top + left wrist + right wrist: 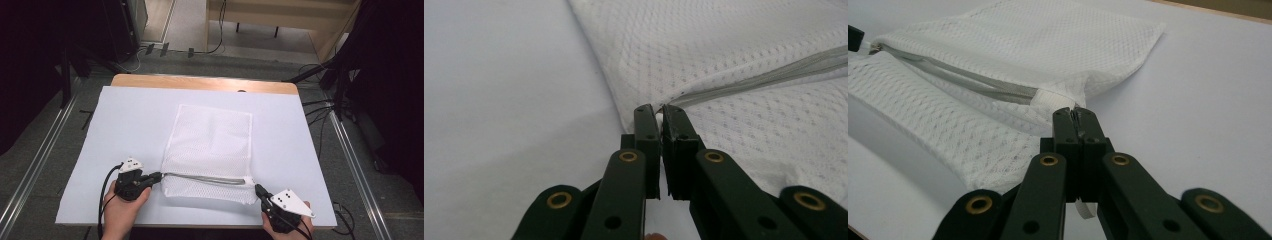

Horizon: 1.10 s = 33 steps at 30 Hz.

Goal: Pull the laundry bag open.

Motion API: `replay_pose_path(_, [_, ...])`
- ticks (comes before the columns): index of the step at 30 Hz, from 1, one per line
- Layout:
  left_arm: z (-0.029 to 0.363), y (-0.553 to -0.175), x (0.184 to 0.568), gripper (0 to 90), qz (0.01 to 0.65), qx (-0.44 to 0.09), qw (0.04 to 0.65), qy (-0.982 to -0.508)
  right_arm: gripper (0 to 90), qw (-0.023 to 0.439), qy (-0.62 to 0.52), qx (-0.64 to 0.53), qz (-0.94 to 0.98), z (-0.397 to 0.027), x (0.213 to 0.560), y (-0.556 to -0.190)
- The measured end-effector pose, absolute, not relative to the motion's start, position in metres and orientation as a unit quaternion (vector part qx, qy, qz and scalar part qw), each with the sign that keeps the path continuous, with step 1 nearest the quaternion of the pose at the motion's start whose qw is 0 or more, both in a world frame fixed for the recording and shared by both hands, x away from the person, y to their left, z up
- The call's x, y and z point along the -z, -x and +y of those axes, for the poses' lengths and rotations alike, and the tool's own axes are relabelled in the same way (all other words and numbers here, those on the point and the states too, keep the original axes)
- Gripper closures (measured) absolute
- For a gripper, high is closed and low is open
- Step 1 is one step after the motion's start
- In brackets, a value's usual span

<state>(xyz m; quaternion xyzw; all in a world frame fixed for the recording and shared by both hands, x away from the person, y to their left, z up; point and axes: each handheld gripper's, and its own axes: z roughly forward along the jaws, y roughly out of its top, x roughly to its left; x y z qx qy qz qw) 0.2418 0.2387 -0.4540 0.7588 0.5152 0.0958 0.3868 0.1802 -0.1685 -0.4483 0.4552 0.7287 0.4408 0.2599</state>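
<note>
On the white worktop (125, 115), near its front edge | white mesh bag (210, 145) is lying flat, its grey zipper (205, 178) running across | left tongs (156, 176) are pinching shut on the zipper's left end | right tongs (258, 190) are clamping a white tab at the bag's right corner.

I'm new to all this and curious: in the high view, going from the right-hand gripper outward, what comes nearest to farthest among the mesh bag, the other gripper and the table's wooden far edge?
From the right gripper:
1. Mesh bag, its near corner at the jaws.
2. Left gripper, across the zipper's other end.
3. Wooden edge, at the far side.
</note>
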Motion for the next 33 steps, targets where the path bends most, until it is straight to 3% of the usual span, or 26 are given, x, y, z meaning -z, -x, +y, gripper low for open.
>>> replay_pose_path(7, [0.249, -0.237, 0.452, 84.9, 0.524, -0.104, 0.396, -0.747, 90.0, 0.264, -0.451, -0.434, 0.734, -0.165, 0.449, -0.178])
replay_pose_path(9, [0.260, -0.233, 0.450, 90.0, 0.542, -0.186, 0.360, -0.737, 90.0, 0.287, -0.455, -0.416, 0.733, -0.164, 0.449, -0.178])
replay_pose_path(10, [0.270, -0.233, 0.449, 90.0, 0.553, -0.170, 0.376, -0.724, 90.0, 0.299, -0.458, -0.411, 0.729, -0.169, 0.448, -0.178])
replay_pose_path(11, [0.285, -0.233, 0.448, 90.0, 0.571, -0.134, 0.424, -0.690, 90.0, 0.286, -0.465, -0.423, 0.723, -0.173, 0.446, -0.178])
replay_pose_path(12, [0.292, -0.232, 0.446, 89.5, 0.572, -0.140, 0.443, -0.676, 90.0, 0.250, -0.479, -0.450, 0.711, -0.181, 0.443, -0.179])
replay_pose_path(14, [0.296, -0.229, 0.445, 71.5, 0.574, -0.156, 0.457, -0.661, 90.0, 0.231, -0.476, -0.465, 0.710, -0.184, 0.442, -0.179])
replay_pose_path(19, [0.283, -0.230, 0.450, 45.6, 0.560, -0.193, 0.447, -0.671, 90.0, 0.220, -0.463, -0.463, 0.723, -0.177, 0.446, -0.179])
replay_pose_path(20, [0.282, -0.231, 0.451, 42.5, 0.559, -0.196, 0.447, -0.671, 88.2, 0.216, -0.459, -0.466, 0.725, -0.177, 0.446, -0.179])
replay_pose_path(23, [0.282, -0.231, 0.451, 33.7, 0.561, -0.204, 0.440, -0.671, 65.6, 0.208, -0.453, -0.485, 0.719, -0.180, 0.448, -0.180])
replay_pose_path(25, [0.285, -0.231, 0.451, 28.6, 0.564, -0.206, 0.439, -0.669, 56.0, 0.212, -0.452, -0.493, 0.713, -0.185, 0.448, -0.181])
replay_pose_path(33, [0.293, -0.229, 0.447, 15.3, 0.558, -0.210, 0.447, -0.667, 41.4, 0.233, -0.473, -0.505, 0.684, -0.224, 0.448, -0.193])
